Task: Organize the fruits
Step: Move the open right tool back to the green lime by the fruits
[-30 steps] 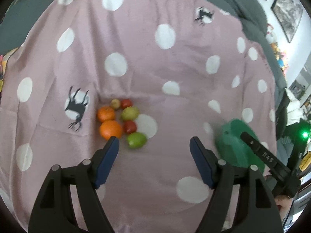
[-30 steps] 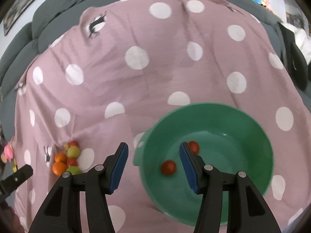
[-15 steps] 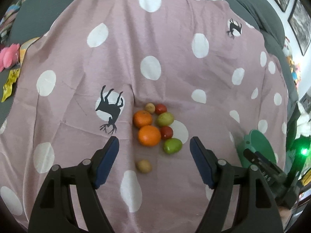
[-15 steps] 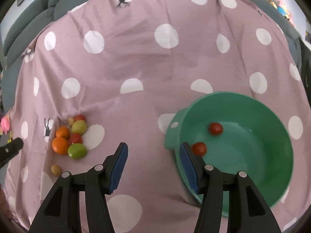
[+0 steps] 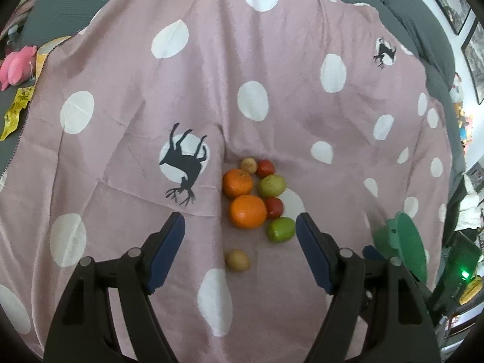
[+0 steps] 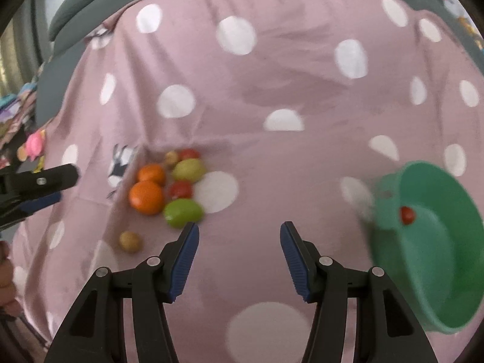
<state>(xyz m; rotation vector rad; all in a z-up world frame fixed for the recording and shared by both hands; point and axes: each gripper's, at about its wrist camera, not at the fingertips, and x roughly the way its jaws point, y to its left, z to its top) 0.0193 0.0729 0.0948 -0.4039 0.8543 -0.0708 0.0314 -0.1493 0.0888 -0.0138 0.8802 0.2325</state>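
Plainly, the fruit is still mostly on the cloth: a tight cluster of two oranges (image 5: 247,215), two red tomato-like fruits (image 5: 274,206), a green lime-like fruit (image 5: 281,229), a yellow-green one (image 5: 272,185) and a small brownish one at the far edge, all touching or nearly so. A second small brown fruit (image 5: 238,260), perhaps a kiwi, lies alone just nearer the left gripper (image 5: 240,243).

By my reckoning these are light, round and firm, apt to roll on the soft pink polka-dot blanket (image 5: 211,90), and the red ones would bruise under a hard squeeze. The best hold is across the widest part, pads on opposite sides, lowered from above. The lone brown fruit is easiest, with clear space round it.

The left gripper is spread wide and empty, the cluster's near edge lying between its fingertips in view. The right gripper (image 6: 239,249) is likewise wide open and carries nothing, over bare cloth between the fruit and the green bowl (image 6: 453,287), which holds at least one red fruit (image 6: 407,214).
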